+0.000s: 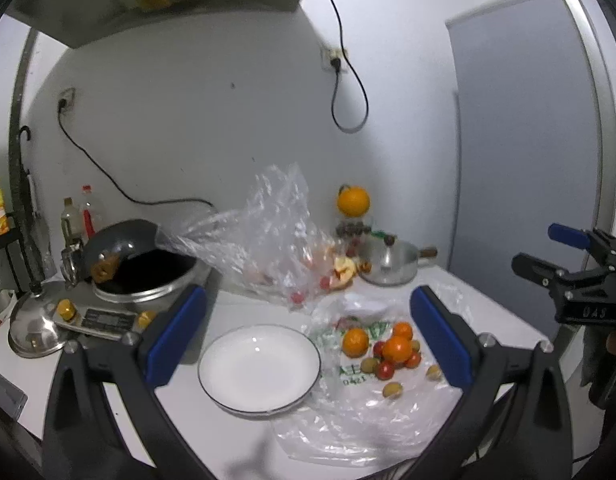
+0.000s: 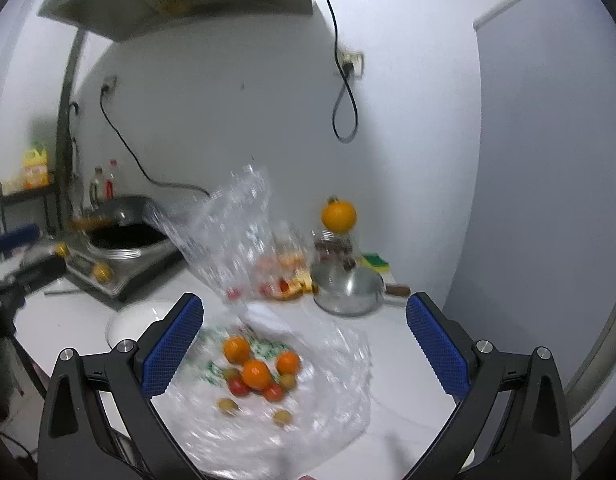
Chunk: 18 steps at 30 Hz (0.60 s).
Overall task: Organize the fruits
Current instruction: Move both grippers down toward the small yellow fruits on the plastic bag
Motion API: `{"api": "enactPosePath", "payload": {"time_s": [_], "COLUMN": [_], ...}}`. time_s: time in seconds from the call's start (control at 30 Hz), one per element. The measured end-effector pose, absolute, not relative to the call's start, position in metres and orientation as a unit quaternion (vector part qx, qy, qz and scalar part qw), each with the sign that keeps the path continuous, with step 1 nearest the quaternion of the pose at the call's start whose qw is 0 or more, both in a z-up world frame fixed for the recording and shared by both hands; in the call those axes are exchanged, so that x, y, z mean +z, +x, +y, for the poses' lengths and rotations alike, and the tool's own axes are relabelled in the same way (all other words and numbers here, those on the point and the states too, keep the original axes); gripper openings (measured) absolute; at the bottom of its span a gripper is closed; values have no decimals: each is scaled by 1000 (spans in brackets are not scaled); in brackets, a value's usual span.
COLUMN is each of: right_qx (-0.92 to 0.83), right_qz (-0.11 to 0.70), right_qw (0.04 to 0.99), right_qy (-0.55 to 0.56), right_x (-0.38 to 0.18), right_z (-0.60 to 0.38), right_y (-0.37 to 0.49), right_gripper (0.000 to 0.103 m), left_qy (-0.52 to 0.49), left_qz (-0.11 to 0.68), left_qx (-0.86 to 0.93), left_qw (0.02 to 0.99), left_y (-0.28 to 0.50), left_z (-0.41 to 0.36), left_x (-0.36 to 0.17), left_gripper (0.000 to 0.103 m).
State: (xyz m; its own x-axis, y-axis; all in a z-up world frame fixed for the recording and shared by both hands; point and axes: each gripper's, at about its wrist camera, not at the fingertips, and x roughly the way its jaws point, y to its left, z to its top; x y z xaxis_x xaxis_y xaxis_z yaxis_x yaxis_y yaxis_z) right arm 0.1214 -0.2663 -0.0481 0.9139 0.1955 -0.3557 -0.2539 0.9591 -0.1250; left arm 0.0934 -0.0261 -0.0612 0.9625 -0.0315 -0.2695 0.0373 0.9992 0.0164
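Sorting unstarted: plate (image 1: 259, 368) bare between left gripper (image 1: 308, 336) jaws, fruits (image 2: 259, 376) heaped on bag (image 2: 332, 412) between right gripper (image 2: 303, 344) jaws; both spread, holding nothing.

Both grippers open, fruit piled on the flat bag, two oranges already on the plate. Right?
Not quite: the plate holds nothing. Left wrist view shows it bare; the oranges sit with the fruit on the bag. Both grippers, left and right, are open.
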Motion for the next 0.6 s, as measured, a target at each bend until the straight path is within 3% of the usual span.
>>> {"api": "enactPosePath", "payload": {"time_s": [0.07, 0.2, 0.37, 0.5, 0.6], "right_qx": [117, 130, 156, 172, 185], "right_qz": [193, 254, 299, 331, 349], "right_qw": [971, 955, 937, 923, 914], "right_qy": [-82, -83, -94, -95, -95], "right_x": [-64, -96, -125, -147, -159], "right_z": [-272, -278, -273, -270, -266], "right_y": [131, 156, 180, 197, 205], "right_gripper": [98, 66, 47, 35, 33], "left_qy": [16, 24, 34, 34, 46], "left_qz": [151, 187, 221, 252, 273], "left_qx": [-20, -23, -38, -50, -68], "left_qw": [988, 982, 974, 966, 959], "left_y": [104, 128, 152, 172, 186], "left_z": [-31, -39, -54, -66, -80], "left_x": [-70, -92, -118, -136, -151], "left_gripper": [102, 102, 102, 102, 101]}}
